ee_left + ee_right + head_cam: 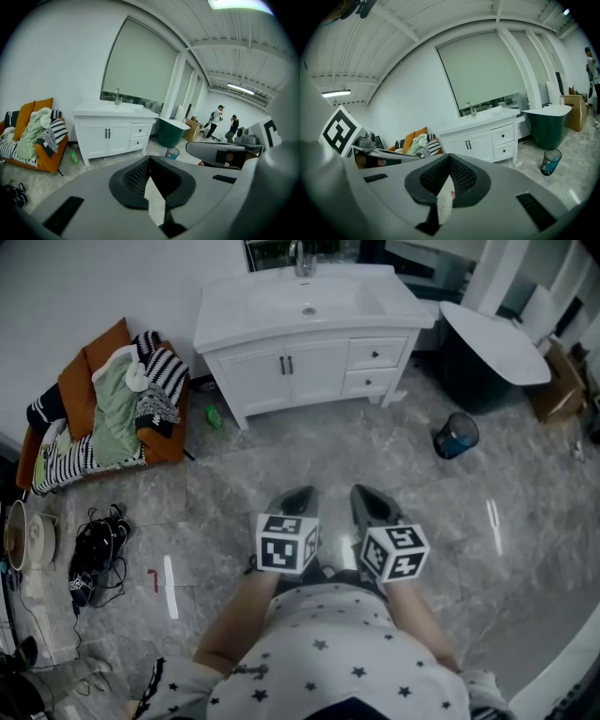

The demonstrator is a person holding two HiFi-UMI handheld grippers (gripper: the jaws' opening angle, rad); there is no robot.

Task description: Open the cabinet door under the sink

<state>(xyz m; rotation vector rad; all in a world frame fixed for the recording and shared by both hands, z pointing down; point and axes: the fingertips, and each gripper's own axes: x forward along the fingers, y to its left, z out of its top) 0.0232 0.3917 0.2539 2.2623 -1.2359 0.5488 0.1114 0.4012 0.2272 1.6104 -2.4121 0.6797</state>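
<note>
A white vanity (309,310) with a sink and tap stands against the far wall. Under the sink its two cabinet doors (281,373) are closed, with two dark handles (287,365) side by side at the middle seam. The same doors (107,138) show in the left gripper view, and the doors (471,145) in the right gripper view. My left gripper (302,491) and right gripper (364,491) hover side by side over the floor, well short of the vanity. Both point toward it. Each is shut with nothing held: left gripper (149,159), right gripper (450,157).
Two drawers (375,354) sit right of the doors. An orange sofa (84,381) heaped with clothes stands at left, a green bottle (215,416) beside the vanity leg. A blue bin (457,435) and a dark bathtub (492,357) are at right. Black cables (94,554) lie at left.
</note>
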